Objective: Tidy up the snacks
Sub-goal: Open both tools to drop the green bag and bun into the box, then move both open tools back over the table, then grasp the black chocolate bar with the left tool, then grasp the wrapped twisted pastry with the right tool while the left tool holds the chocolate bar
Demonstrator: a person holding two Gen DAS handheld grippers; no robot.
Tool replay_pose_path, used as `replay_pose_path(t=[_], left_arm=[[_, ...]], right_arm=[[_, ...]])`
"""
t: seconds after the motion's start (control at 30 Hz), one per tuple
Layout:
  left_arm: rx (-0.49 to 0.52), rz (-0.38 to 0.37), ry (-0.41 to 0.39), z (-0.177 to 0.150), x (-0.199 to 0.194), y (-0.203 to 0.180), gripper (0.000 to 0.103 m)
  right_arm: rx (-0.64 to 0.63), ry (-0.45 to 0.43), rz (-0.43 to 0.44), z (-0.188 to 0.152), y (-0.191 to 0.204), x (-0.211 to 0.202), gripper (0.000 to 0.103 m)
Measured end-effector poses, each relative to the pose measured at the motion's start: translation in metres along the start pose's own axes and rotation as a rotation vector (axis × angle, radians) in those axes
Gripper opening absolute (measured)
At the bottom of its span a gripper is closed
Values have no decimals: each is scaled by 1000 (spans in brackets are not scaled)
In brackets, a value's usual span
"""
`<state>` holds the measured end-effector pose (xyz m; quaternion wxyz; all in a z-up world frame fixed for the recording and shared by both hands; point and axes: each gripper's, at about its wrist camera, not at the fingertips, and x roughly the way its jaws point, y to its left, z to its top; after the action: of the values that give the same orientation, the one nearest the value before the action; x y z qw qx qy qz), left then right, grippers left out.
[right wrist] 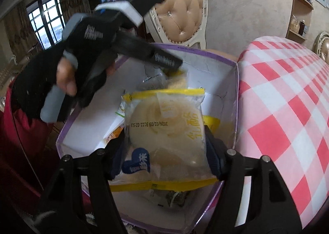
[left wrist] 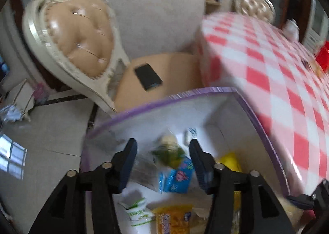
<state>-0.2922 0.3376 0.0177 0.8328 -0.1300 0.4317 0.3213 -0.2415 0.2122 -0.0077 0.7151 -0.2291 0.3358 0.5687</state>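
A white box with a purple rim (left wrist: 185, 95) stands beside the checked table and holds several snack packs. My left gripper (left wrist: 163, 151) is open and empty over the box, above a blue pack (left wrist: 176, 178) and a clear bag with a green label (left wrist: 168, 149). My right gripper (right wrist: 164, 151) is shut on a clear bread pack with yellow edges (right wrist: 164, 127), held just above the box (right wrist: 236, 98). The left gripper's body (right wrist: 98, 40) shows in the right wrist view, its fingers reaching into the far side of the box.
A table with a red and white checked cloth (left wrist: 267, 65) lies right of the box. A padded chair (left wrist: 78, 36) with a black phone (left wrist: 148, 76) on its seat stands behind the box. A white and green pack (left wrist: 137, 213) and an orange pack (left wrist: 172, 221) lie in the box.
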Motion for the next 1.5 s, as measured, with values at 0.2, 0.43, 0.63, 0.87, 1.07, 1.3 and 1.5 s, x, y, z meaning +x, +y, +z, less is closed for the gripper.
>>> replay_pose_path(t=[0.2,0.43,0.63,0.87,1.07,1.3,1.5], left_arm=[[-109,-64,-192,11,-43,-9,76],[67,-315,-248,54,-65,-124,90],[183,-583,-180,96,-26,-285,90],[191,-579,-138,139,24,-435,90],[191,-515,-128,180,67,-520,90],[308,-396,-62,198,111,-567,78],[348,-491,-43,190,107,-550,30]], right_arm=[[128,-108,15,-6,-48,-45,76],[264,-164,-241,-27,-141,-113,81],[587,-190,-497,-79,-269,-169,83],[1009,-315,-596,-157,-372,-228,83],[1088,-328,-612,-166,-375,-235,83],[1043,-330,-560,-155,-370,-225,83],[1049,-323,-581,-164,-373,-225,83]])
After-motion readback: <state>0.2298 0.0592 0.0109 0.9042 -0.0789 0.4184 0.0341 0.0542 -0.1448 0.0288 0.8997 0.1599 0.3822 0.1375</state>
